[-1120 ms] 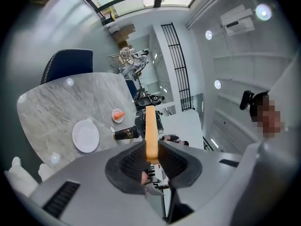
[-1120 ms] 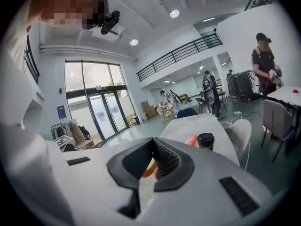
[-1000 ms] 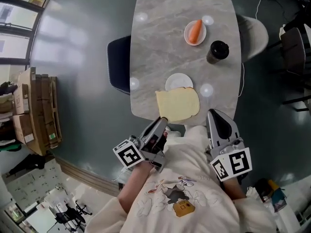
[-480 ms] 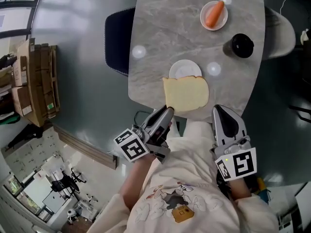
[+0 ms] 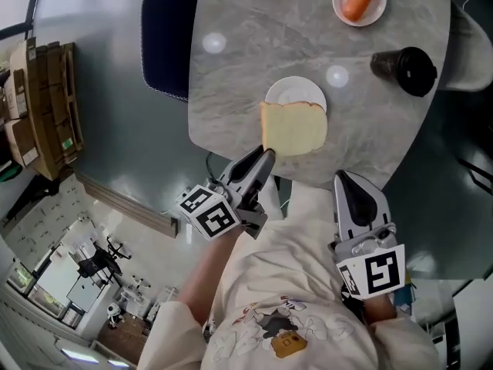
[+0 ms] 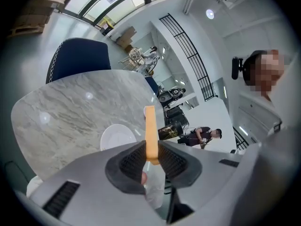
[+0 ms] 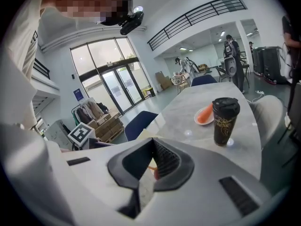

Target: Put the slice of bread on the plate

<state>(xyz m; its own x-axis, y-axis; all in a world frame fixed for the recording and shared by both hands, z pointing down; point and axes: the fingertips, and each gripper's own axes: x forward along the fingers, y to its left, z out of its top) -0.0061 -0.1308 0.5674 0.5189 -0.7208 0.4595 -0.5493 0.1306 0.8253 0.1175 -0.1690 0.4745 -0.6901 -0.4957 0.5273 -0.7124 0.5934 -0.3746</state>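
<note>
The slice of bread point(image 5: 295, 128) hangs level over the near edge of the desk point(image 5: 254, 45), broad face up. Its far edge overlaps the plate point(image 5: 293, 91); I cannot tell whether they touch. To do this well, carry the slice on until it is centred over the plate, lower it flat, then release. Soft bread would likely sag or tear if dragged. Its slightly longer axis runs left to right in the head view, rounded top pointing right. The left claw point(image 5: 266, 156) is clamped on its near left corner. The right claw point(image 5: 343, 179) is closed together and empty.
</note>
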